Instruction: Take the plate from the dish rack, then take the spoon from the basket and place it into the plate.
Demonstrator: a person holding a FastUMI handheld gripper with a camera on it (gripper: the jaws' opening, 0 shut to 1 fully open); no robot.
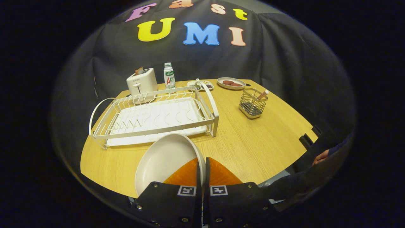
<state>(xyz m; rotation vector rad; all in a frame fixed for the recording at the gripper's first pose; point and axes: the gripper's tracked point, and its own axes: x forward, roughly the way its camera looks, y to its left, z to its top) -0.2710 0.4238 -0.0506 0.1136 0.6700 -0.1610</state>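
My gripper (202, 162) is shut on the rim of a white plate (163, 160), one finger inside the rim and one outside. The plate hangs tilted above the wooden table (253, 145), just in front of the white wire dish rack (152, 117), whose slots hold nothing. Beyond the fingers to the right stands a small wire basket (252, 104) with a spoon (262, 94) leaning in it, handle up.
Behind the rack stand a white toaster (141, 81) with a slice in it and a green-labelled bottle (169, 76). A small dish (200, 85) and a plate of brown food (231, 83) lie at the table's far edge. A person's hand (320, 157) rests near the table's right edge.
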